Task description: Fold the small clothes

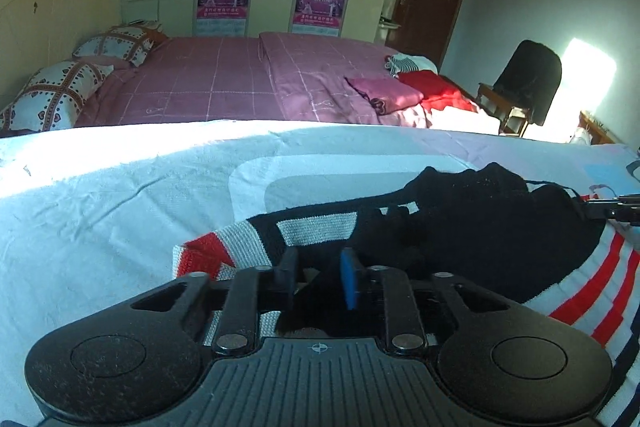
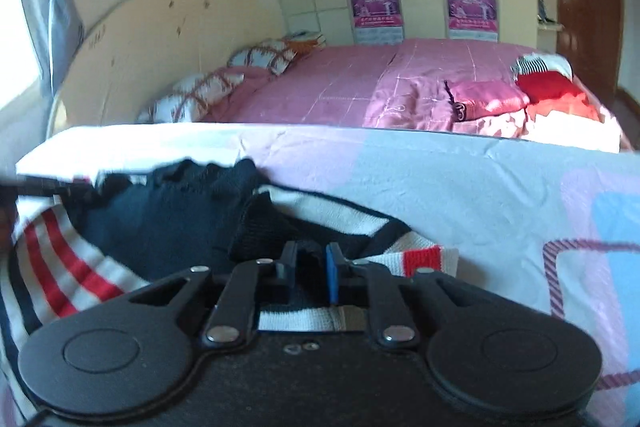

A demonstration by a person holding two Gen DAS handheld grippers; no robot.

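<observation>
A small knitted sweater (image 1: 460,223), dark navy with white and red stripes, lies on a pale patterned sheet (image 1: 120,207). My left gripper (image 1: 318,267) is down on its striped sleeve end, jaws a little apart with dark knit between them. In the right wrist view the same sweater (image 2: 168,219) lies at the left. My right gripper (image 2: 312,261) has its jaws nearly closed on dark knit at the other striped sleeve end. The right gripper's tip (image 1: 612,209) shows at the far right of the left wrist view.
Beyond the sheet's far edge is a bed with a pink checked cover (image 1: 224,79), pillows (image 1: 52,95) at its left and folded pink and red clothes (image 1: 404,91) at its right. A dark chair (image 1: 524,83) stands at the right. Wardrobes with posters stand behind.
</observation>
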